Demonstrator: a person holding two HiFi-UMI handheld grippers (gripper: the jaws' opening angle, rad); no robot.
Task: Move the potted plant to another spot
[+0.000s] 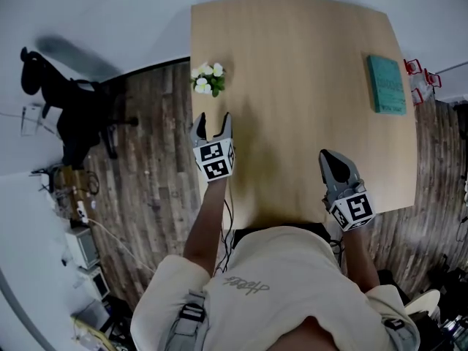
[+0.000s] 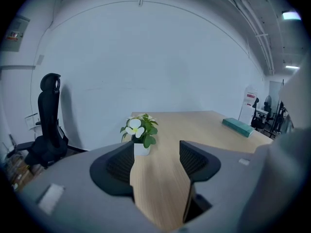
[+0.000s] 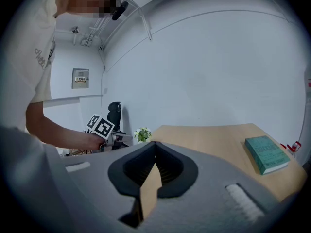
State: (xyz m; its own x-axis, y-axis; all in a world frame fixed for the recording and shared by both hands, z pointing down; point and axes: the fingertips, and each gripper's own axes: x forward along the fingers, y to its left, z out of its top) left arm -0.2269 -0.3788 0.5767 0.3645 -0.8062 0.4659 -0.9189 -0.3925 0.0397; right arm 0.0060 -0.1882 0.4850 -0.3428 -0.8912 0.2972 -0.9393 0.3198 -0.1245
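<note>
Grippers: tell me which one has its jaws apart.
The left gripper, near the potted plant: its jaws stand apart, with nothing between them. The right gripper has its jaws together.

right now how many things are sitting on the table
2: the potted plant at the table's far left edge and the teal book near its right edge. The person's body hides the near edge.
</note>
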